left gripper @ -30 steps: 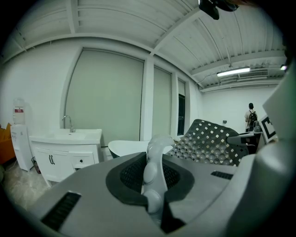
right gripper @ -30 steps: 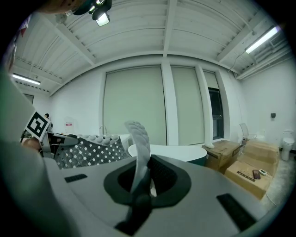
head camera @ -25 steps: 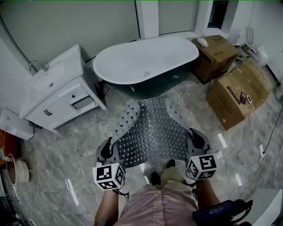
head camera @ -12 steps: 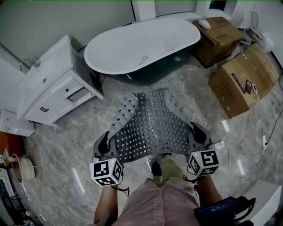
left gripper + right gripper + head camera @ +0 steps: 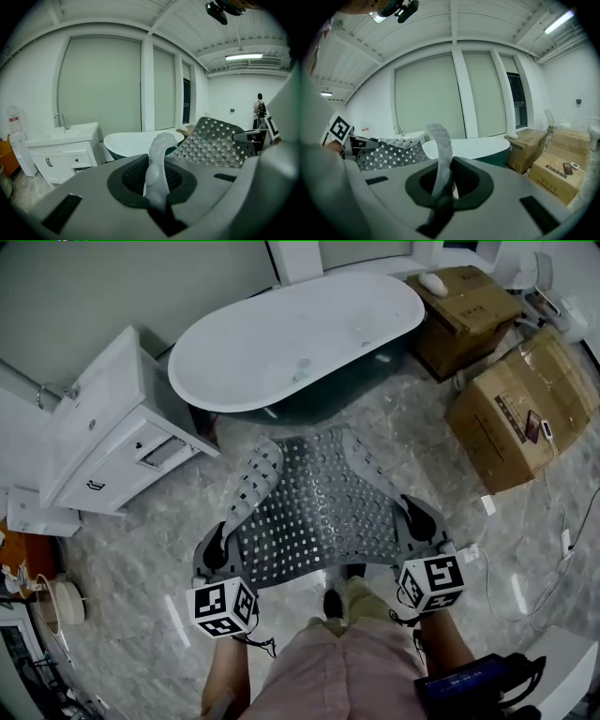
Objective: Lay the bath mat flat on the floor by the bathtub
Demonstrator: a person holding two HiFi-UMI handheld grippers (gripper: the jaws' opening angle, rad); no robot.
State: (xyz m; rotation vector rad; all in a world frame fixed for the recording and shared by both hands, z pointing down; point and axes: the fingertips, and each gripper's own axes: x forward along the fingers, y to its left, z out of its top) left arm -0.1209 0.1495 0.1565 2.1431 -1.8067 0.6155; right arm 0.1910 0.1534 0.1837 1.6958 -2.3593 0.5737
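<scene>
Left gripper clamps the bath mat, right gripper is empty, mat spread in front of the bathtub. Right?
Not empty: the right gripper view shows the right gripper also shut on the bath mat's edge. The left gripper clamps it, and it is spread in front of the bathtub.
</scene>
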